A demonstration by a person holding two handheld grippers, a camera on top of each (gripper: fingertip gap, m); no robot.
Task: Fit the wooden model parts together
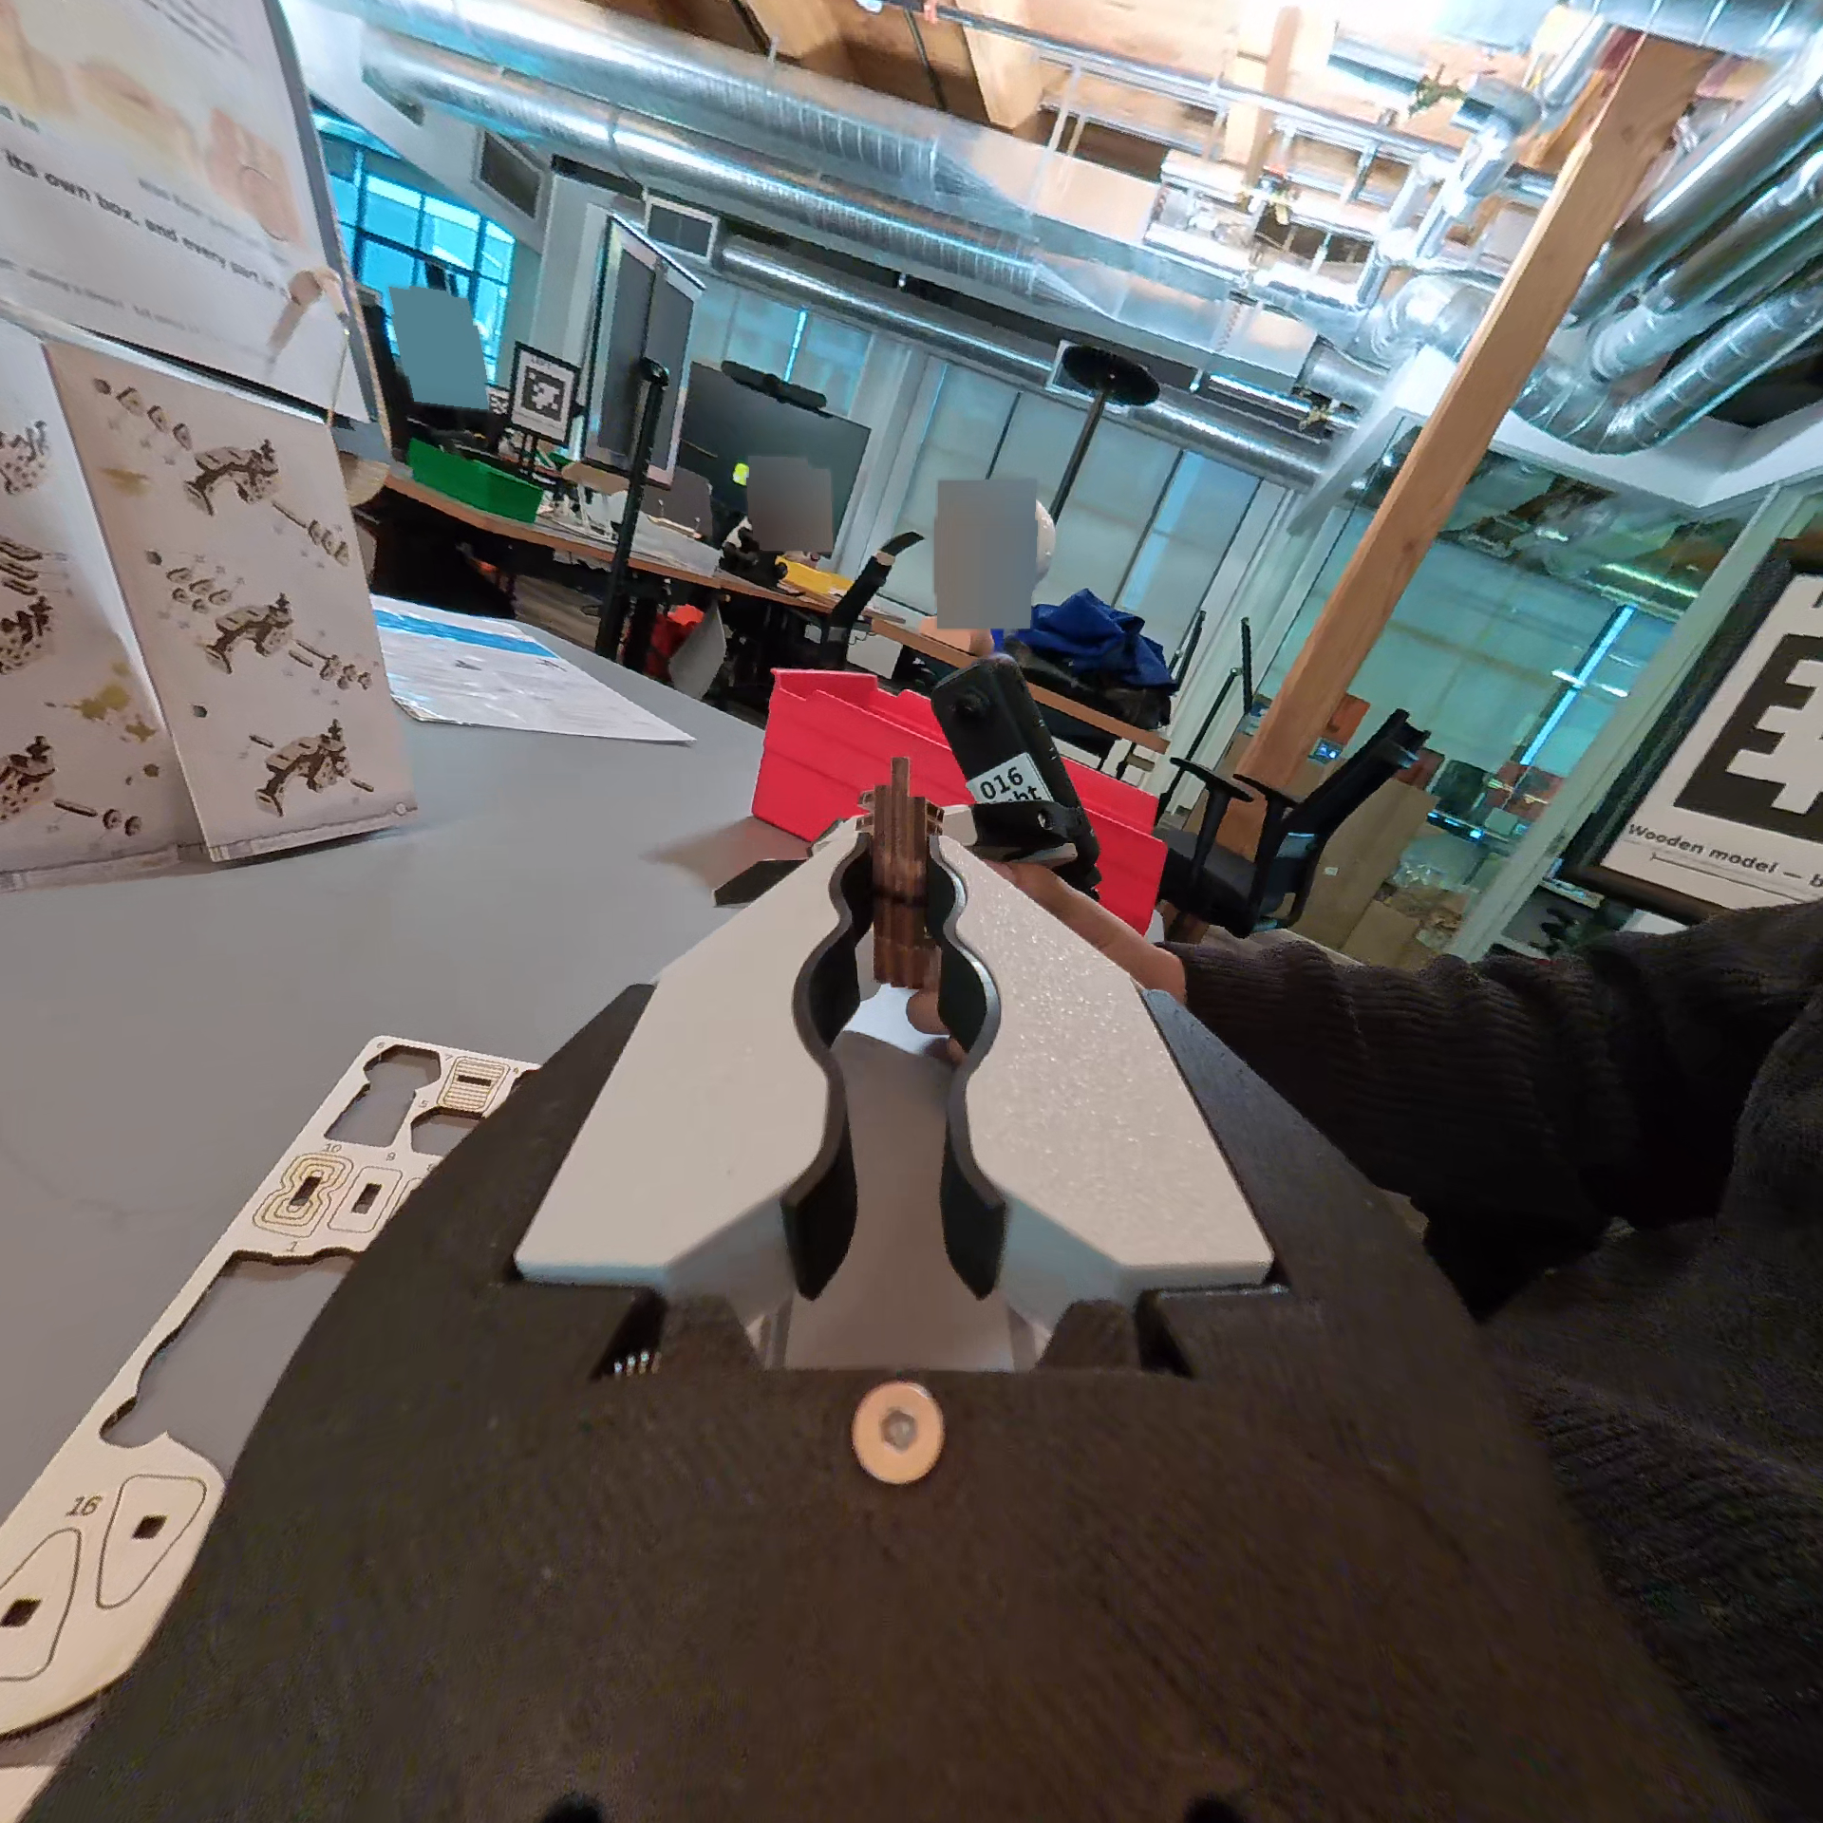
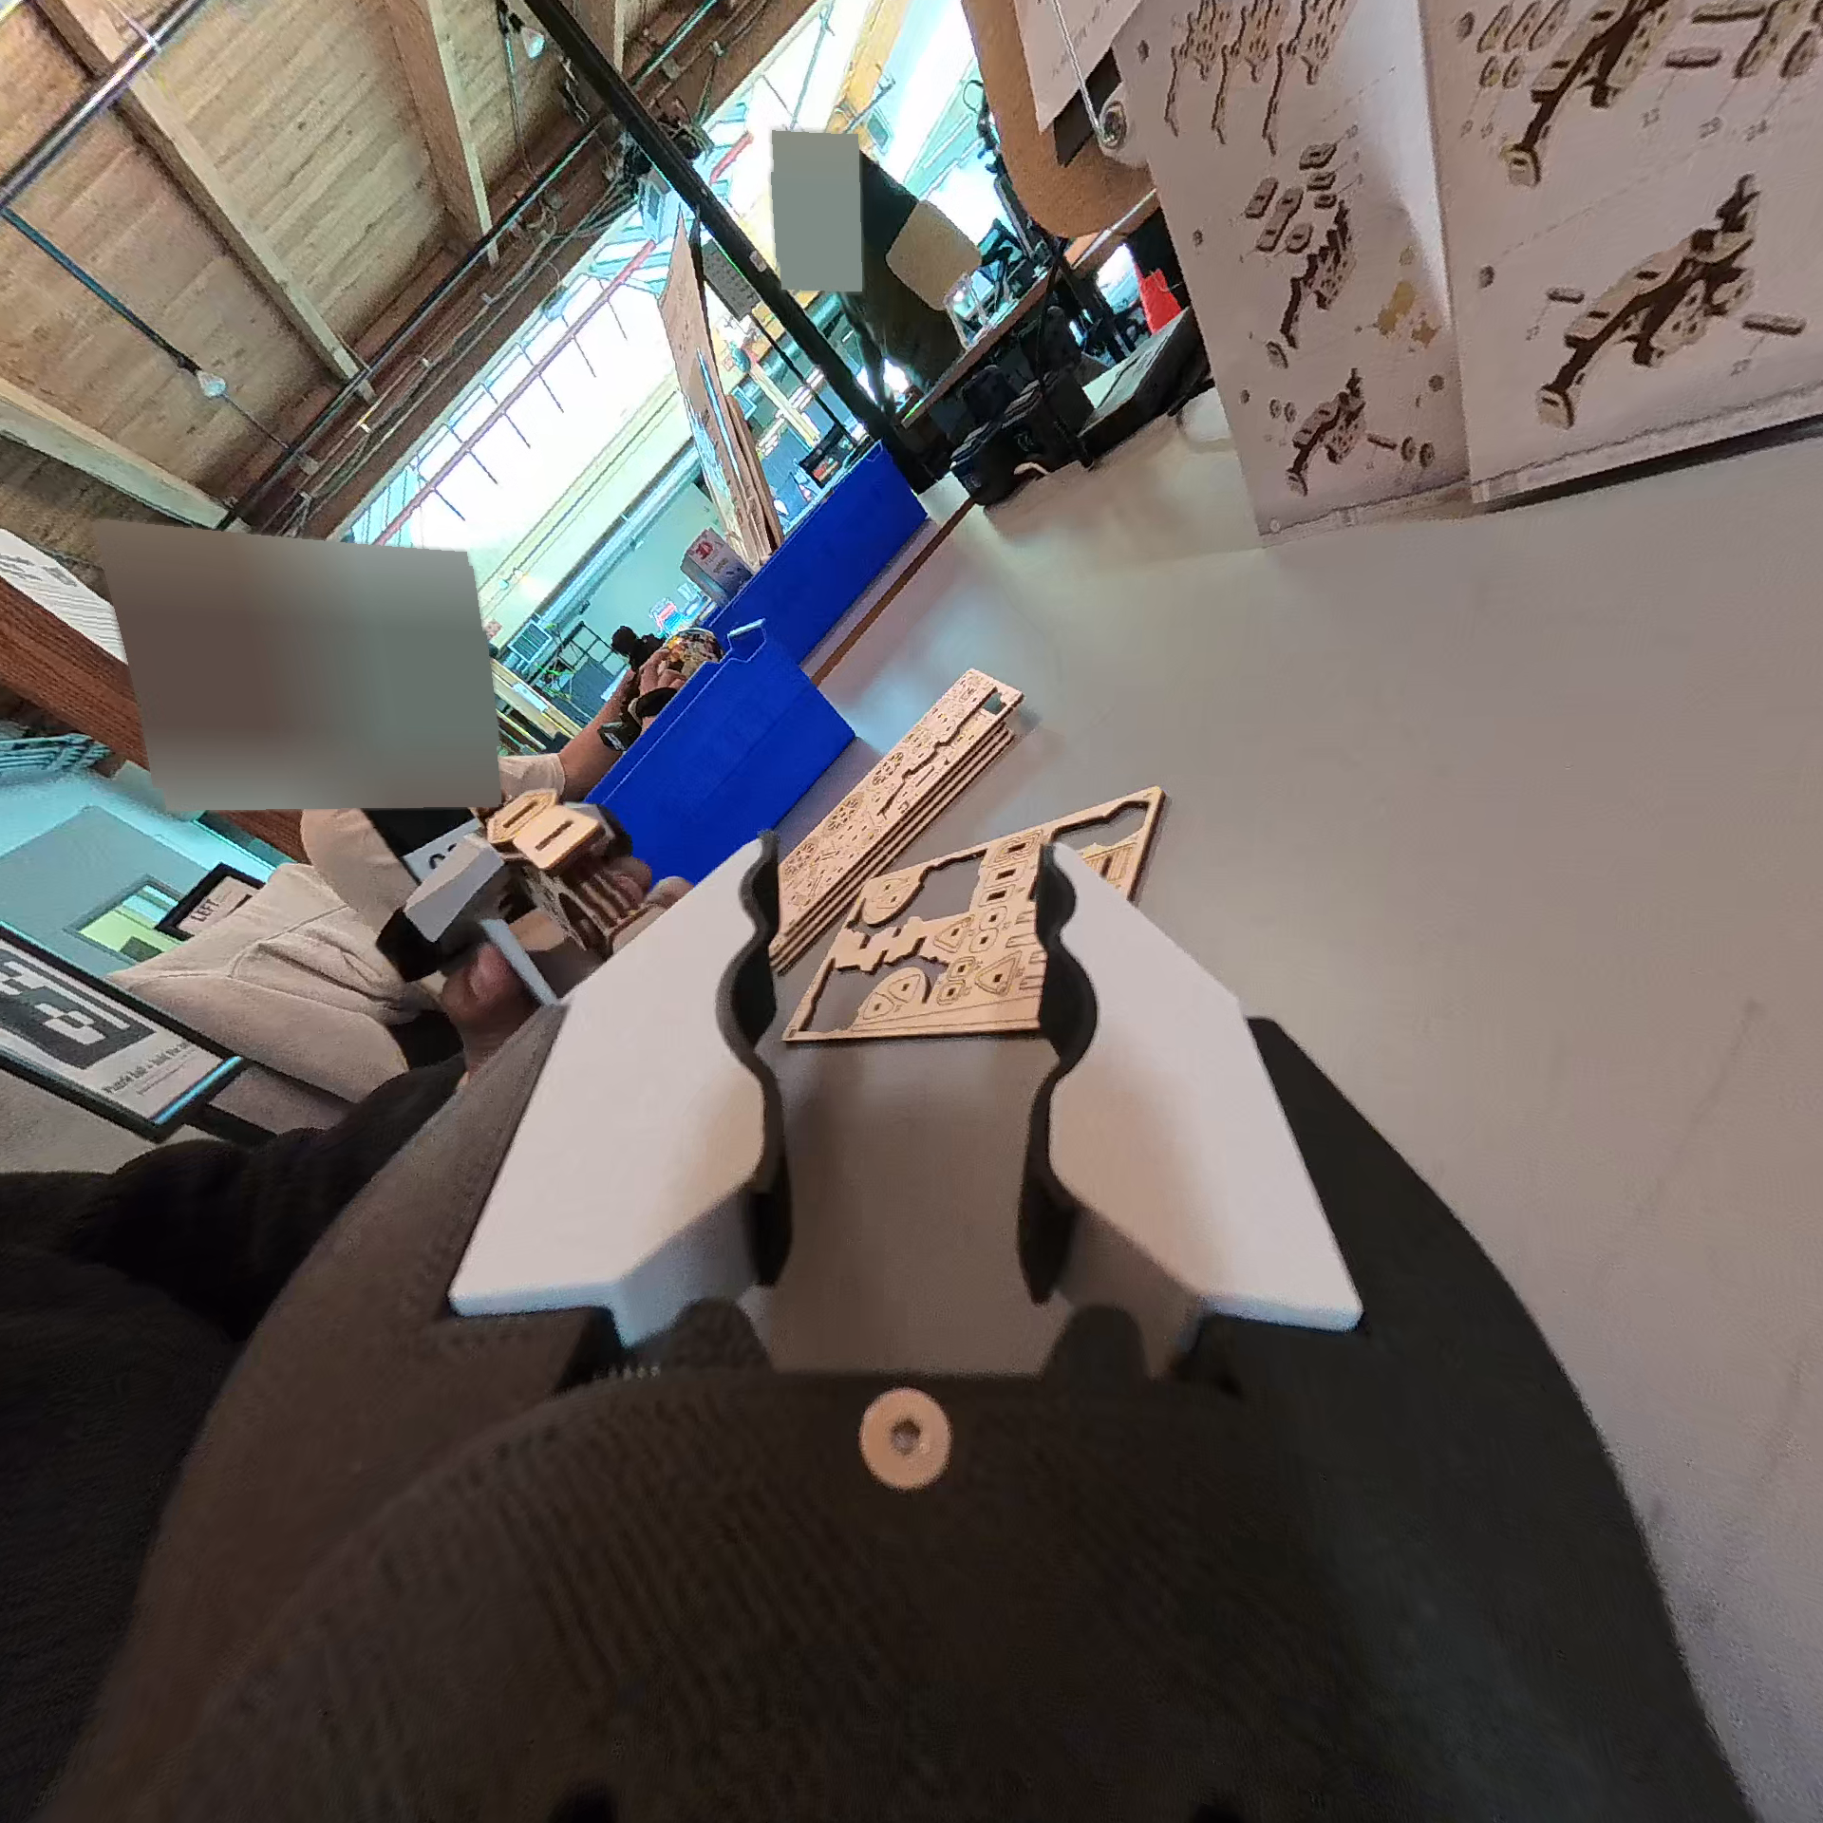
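My left gripper (image 1: 900, 831) is shut on a small wooden model assembly (image 1: 900, 888) made of stacked brown plywood layers. It holds the assembly upright above the grey table (image 1: 296, 986). The assembly also shows at the left of the right wrist view (image 2: 557, 848), held in the left gripper's grey fingers (image 2: 459, 888). My right gripper (image 2: 908, 888) is open and empty, tilted over a partly punched-out plywood parts sheet (image 2: 947, 957). The right gripper's black body (image 1: 996, 730) shows just beyond the assembly in the left wrist view, close to it.
A stack of plywood sheets (image 2: 898, 799) lies beside a blue bin (image 2: 730, 760). A red bin (image 1: 838, 750) stands behind the assembly. Folded instruction sheets (image 1: 247, 612) stand at the table's left. Another punched-out sheet (image 1: 148, 1381) lies under the left gripper. A dark sleeve (image 1: 1480, 1085) is on the right.
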